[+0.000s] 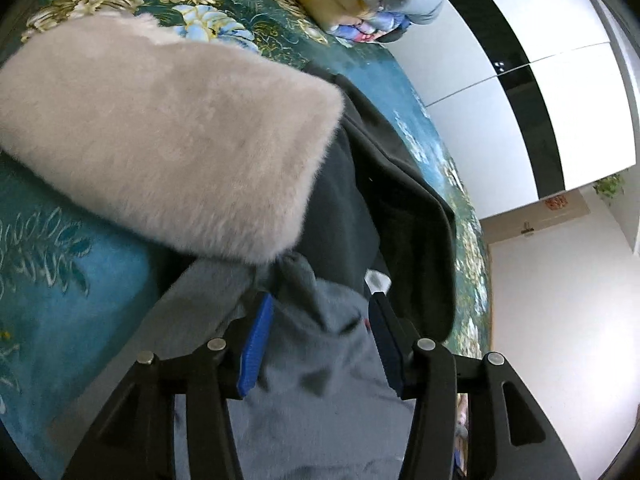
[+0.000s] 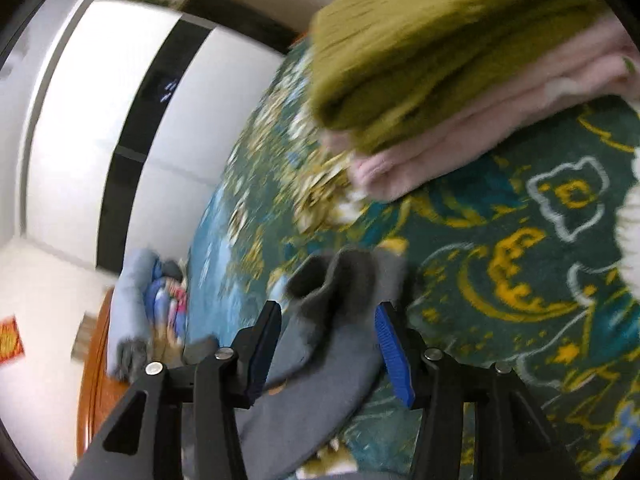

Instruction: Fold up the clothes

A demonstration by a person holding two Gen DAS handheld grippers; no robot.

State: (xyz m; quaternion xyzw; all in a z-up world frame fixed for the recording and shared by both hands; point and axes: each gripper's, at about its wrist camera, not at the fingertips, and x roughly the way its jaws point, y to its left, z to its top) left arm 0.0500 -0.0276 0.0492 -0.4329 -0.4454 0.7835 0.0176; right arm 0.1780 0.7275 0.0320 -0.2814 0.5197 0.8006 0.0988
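Grey fleece garment [image 1: 320,364], soft and crumpled, lies on the teal floral bedspread [image 1: 76,280] and runs between the fingers of both tongs. The left gripper [image 1: 320,320] stands open, its blue pads clear of the cloth on either side; the right gripper [image 2: 332,320] is open as well, with a bunched grey fold rising between its pads but not pinched. Since neither holds anything, the likeliest trouble is that the loose fleece slumps or springs back out of its fold, and a ridged pad might snag the nap and drag a layer along as a hand draws away. In the left wrist view a pale pink fluffy garment [image 1: 168,148] and a dark charcoal garment [image 1: 400,208] lie right against the grey one, overlapping it, so a careless regrasp could take up the wrong fabric. In the right wrist view a folded olive-green knit [image 2: 420,48] rests on a folded pink fleece [image 2: 460,148] a little beyond the grey cloth, with patterned bedspread open between them and to the right. The bed's edge, facing the white wardrobe [image 2: 100,120], lies close on the left there, leaving little room that way.
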